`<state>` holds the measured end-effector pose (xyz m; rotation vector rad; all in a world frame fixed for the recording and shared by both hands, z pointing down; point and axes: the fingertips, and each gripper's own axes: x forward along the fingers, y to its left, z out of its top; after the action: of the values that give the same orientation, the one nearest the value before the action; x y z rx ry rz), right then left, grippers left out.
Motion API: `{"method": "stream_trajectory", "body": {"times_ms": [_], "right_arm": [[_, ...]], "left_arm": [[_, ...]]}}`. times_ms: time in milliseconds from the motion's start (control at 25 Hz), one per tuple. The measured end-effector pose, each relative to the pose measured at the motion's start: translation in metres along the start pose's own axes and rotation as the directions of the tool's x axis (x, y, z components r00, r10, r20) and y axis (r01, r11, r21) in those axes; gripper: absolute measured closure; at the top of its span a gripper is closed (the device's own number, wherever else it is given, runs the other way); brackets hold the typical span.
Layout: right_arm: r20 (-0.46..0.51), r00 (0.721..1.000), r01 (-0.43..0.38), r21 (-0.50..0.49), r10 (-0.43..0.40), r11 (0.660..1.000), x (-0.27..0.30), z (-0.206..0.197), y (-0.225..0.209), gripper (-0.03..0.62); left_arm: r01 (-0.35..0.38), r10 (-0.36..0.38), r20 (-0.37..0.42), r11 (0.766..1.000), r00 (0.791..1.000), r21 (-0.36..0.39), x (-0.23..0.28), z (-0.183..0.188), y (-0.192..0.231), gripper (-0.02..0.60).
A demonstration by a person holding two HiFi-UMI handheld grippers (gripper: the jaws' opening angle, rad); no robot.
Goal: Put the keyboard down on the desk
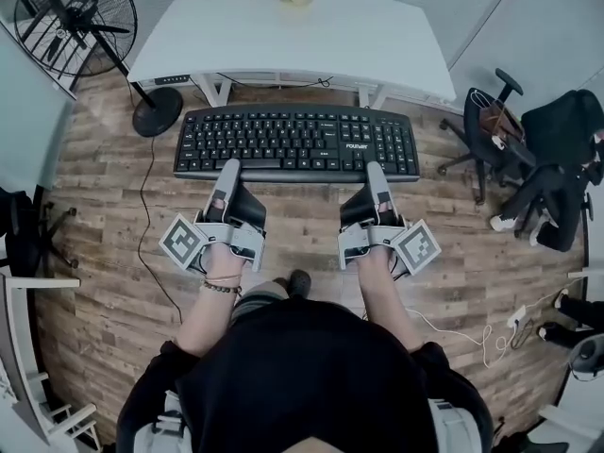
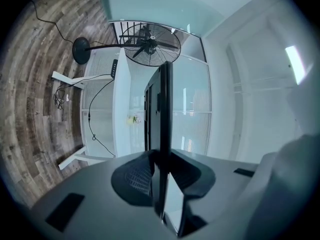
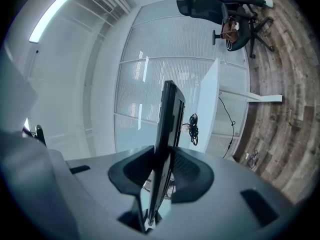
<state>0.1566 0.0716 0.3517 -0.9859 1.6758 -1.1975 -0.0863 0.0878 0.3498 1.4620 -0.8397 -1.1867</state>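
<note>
While my left hand-held gripper (image 1: 229, 170) and right hand-held gripper (image 1: 376, 172) pinch the keyboard (image 1: 295, 140), it hangs short of the surface (image 1: 283, 41): nothing set down yet.

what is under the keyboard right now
Only wood floor shows around the keyboard, held in the air by the left hand-held gripper and the right hand-held gripper, short of the desk. The floor directly beneath is covered.

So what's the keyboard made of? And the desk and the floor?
The keyboard looks like black plastic, matte, with moulded keys and white printed letters. The desk has a smooth white top, probably laminate or painted board. The floor shows wood-grain planks, real wood or a look-alike.
</note>
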Motion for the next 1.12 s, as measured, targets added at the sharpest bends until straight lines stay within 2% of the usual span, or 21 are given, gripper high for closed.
{"method": "stream_trajectory", "body": {"times_ms": [1120], "right_arm": [[-0.012, 0.999, -0.037, 0.006, 0.037, 0.999, 0.0011, -0.0015, 0.0034, 0.493]], "left_arm": [[0.024, -0.024, -0.006, 0.999, 1.0, 0.022, 0.0011, 0.0016, -0.0028, 0.483]]}}
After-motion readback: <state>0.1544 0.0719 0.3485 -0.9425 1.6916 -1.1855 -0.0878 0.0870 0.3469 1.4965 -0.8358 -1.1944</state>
